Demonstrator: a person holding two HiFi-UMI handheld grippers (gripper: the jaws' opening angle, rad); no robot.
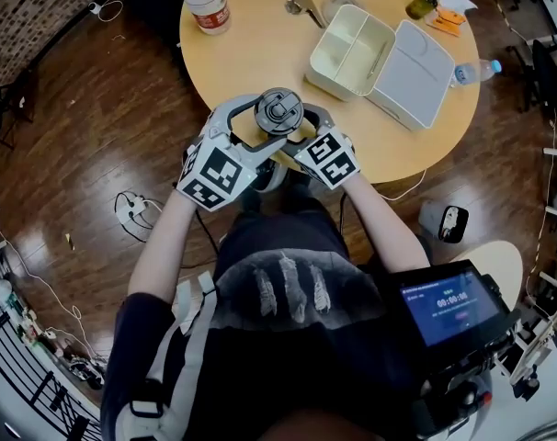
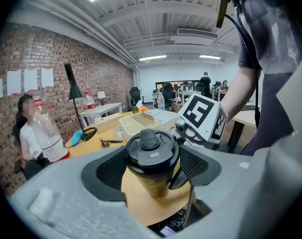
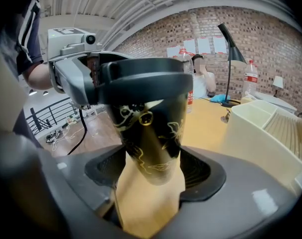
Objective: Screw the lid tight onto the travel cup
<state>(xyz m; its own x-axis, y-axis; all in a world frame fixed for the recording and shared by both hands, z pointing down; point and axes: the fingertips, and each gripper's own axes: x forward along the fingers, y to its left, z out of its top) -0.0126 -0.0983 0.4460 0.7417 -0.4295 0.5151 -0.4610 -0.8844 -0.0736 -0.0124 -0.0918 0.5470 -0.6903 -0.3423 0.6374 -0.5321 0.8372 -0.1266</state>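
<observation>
A black travel cup with gold drawings (image 3: 151,133) stands upright at the near edge of the round wooden table (image 1: 251,58). Its black lid (image 1: 278,113) sits on top. In the left gripper view the lid (image 2: 152,148) fills the space between the pads of my left gripper (image 2: 152,166), which lie against its two sides. My right gripper (image 3: 152,171) straddles the lower cup body from the other side, open, with a gap showing at each pad. In the head view both marker cubes crowd close together just below the cup.
A white two-compartment lunch box (image 1: 352,51) with its lid (image 1: 412,72) folded open lies behind the cup. A red-labelled plastic bottle (image 1: 208,5) stands at the far left, a metal clip (image 1: 306,5) at the back. Cables (image 1: 136,209) lie on the floor. A person (image 2: 29,133) sits by the brick wall.
</observation>
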